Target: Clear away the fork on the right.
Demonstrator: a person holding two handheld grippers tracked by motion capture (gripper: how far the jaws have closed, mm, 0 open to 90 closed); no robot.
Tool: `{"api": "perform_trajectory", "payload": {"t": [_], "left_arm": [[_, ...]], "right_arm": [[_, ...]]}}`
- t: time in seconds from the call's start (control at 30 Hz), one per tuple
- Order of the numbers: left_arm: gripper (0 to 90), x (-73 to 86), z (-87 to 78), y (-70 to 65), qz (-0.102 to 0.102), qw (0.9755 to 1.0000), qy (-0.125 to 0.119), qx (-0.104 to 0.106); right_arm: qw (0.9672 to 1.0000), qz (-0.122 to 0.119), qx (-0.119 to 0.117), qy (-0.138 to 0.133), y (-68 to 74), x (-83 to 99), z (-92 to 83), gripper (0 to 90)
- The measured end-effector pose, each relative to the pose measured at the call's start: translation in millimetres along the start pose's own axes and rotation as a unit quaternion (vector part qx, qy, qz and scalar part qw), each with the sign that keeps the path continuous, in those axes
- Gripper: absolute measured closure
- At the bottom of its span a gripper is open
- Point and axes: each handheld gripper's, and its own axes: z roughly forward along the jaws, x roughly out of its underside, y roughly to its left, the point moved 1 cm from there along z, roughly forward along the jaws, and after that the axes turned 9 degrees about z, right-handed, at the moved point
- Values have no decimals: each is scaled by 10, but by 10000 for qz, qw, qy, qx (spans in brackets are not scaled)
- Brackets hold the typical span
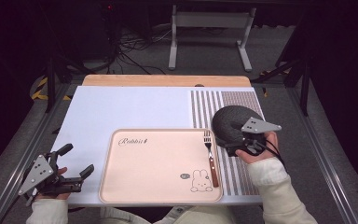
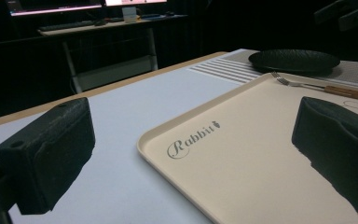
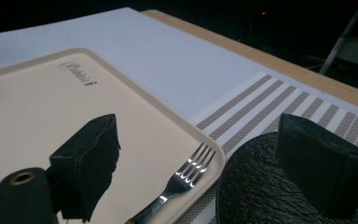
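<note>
A beige tray printed "Rabbit" lies at the table's near middle. A fork with a wooden handle rests along its right side, tines pointing away. Right of it, a black textured plate sits on a striped placemat. My right gripper hovers over the plate's near edge. In the right gripper view it is open, one jaw above the tray, the other above the plate, the fork below, nothing held. My left gripper is open and empty beside the tray's left edge.
A white mat covers the wooden table. Behind the table stand a white desk frame and loose cables on the dark floor. Metal rails run along both sides of the table.
</note>
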Motion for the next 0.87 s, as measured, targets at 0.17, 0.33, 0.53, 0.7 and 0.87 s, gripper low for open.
{"api": "perform_trajectory", "payload": {"t": [0.17,0.33,0.53,0.7,0.87], "left_arm": [[0,0,2,-3,4,10000,4,4],[0,-2,4,-5,6,10000,0,7],[0,-3,3,-3,-15,10000,-42,5],[0,-3,1,-1,-5,10000,-55,14],[0,0,-7,2,2,10000,-53,3]], "right_arm": [[9993,104,44,-348,-98,124,-197,99],[9979,164,149,-610,-197,295,-342,74],[9950,242,152,-957,-304,513,-482,60],[9950,344,70,-934,-376,728,-489,57],[9948,426,95,-924,-416,784,-489,55]]}}
